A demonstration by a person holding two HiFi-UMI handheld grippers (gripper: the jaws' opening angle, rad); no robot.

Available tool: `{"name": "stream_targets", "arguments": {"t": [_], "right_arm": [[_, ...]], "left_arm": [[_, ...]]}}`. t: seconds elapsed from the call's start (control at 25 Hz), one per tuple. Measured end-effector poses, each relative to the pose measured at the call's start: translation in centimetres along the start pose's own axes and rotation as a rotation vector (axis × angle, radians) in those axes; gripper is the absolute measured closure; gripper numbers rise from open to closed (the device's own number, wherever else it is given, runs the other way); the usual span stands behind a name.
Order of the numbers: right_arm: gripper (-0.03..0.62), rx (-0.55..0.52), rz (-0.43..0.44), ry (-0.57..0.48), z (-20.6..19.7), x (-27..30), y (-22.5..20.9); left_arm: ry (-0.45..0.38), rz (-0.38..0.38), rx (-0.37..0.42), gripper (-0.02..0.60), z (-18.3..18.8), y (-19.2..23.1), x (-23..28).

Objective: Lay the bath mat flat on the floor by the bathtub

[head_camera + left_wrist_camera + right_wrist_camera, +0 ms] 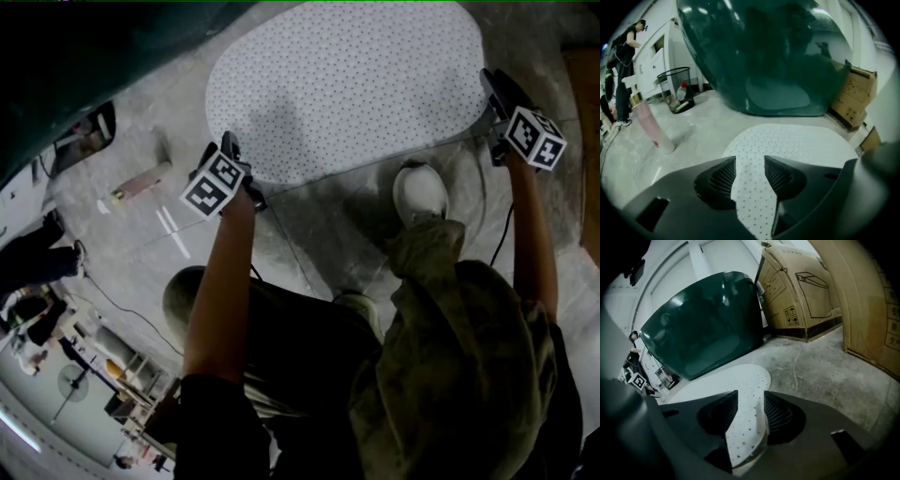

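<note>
**Both grippers at the near edge of the mat.** We see a white, oval bath mat (347, 84), thin and pliable, its surface speckled all over with small dark dots. It lies spread on the mottled grey concrete floor (825, 366) ahead of both grippers. Beyond the mat stands the dark green bathtub (773, 56), glossy, with a rounded wall.

The left gripper (750, 161) has its black, ribbed pads apart. The mat's near-left rim shows in the gap between them, and neither pad presses on it.

The right gripper (751, 397) likewise stands parted. Here the mat's near-right rim curls up as a loose flap between the pads, lying closer to the right-hand pad. We see no pinch on it.

To the right of this gripper, brown cardboard boxes (811, 287) rise from the floor.
</note>
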State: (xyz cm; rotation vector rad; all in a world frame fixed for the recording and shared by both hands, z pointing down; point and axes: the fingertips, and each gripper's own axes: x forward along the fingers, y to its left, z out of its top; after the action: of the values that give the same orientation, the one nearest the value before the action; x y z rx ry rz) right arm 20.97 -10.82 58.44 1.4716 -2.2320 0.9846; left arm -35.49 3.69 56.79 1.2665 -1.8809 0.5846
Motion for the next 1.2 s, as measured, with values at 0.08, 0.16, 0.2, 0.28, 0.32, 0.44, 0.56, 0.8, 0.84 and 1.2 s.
{"name": "stream_targets", "arguments": {"t": [0.08,0.16,0.2,0.28,0.32,0.44,0.56,0.8,0.84,1.2], "right_arm": [[0.42,0.021,0.016,-0.02,1.0,-0.1,0.9],[0.432,0.054,0.023,-0.041,2.2,-0.2,1.4],[0.444,0.06,0.026,-0.047,2.8,-0.3,1.7],[0.472,0.05,0.04,-0.055,3.8,-0.3,2.5],[0.5,0.037,0.051,-0.059,4.3,-0.4,3.0],[0.524,-0.013,0.082,-0.061,5.4,-0.4,5.2],[0.542,-0.083,0.062,-0.042,5.5,0.2,5.7],[0.39,-0.15,-0.037,0.043,2.5,3.0,0.5],[0.381,-0.131,-0.033,0.058,2.1,3.5,0.0],[0.473,-0.235,-0.065,0.139,-0.7,3.9,2.1]], "left_arm": [[-0.026,-0.119,0.094,0.379,3.8,-2.6,-0.9],[-0.058,-0.269,0.225,0.379,6.9,-5.3,-2.7],[-0.081,-0.331,0.279,0.379,8.1,-6.2,-4.0],[-0.126,-0.4,0.341,0.385,10.0,-6.4,-6.5],[-0.138,-0.413,0.339,0.407,10.6,-5.8,-7.3],[-0.124,-0.415,0.201,0.434,11.2,-2.6,-6.6],[-0.105,-0.407,0.139,0.449,11.0,-0.4,-4.5],[-0.027,-0.534,0.127,0.457,8.4,-4.0,-3.9],[-0.029,-0.576,0.175,0.457,8.1,-5.6,-4.1],[0.064,-0.794,0.022,0.456,0.2,-19.4,-1.4]]}}
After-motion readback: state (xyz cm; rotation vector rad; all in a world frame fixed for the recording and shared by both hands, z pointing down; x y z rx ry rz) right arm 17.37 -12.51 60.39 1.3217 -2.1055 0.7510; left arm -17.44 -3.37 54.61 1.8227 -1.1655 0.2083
